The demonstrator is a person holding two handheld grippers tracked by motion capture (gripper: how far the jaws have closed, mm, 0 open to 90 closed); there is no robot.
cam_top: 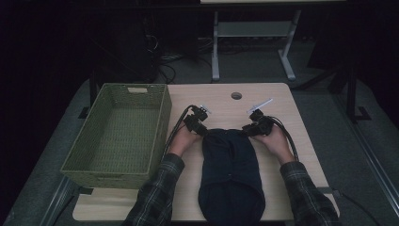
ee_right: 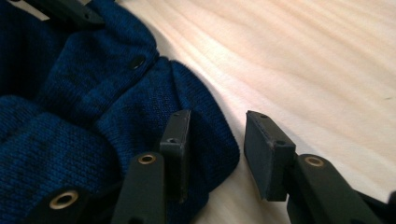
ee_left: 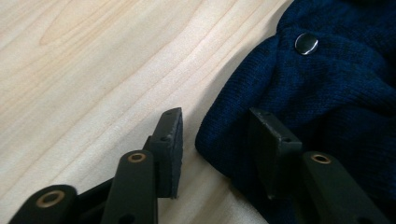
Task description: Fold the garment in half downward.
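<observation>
High view: we see a dark blue knit top lying flat on the table, long way toward us, w/ its near end hanging a bit past the table edge. A green basket sits to the left of it, nothing inside that we can spot. So we think the job is just starting: the top isn't folded yet and isn't in the basket. Picking it up or folding it is all still to do.

Our left gripper is at the top's far left corner. Our right gripper is at the far right corner.

Left gripper view: the fingers are about half open. The corner of the top lies between them, w/ one finger on the bare wood and the other over the cloth. They don't pinch it yet. A shiny snap button sits close by.

Right gripper view: same thing. The fingers are about half open, the cloth edge is between them, and nothing is squeezed yet.
</observation>
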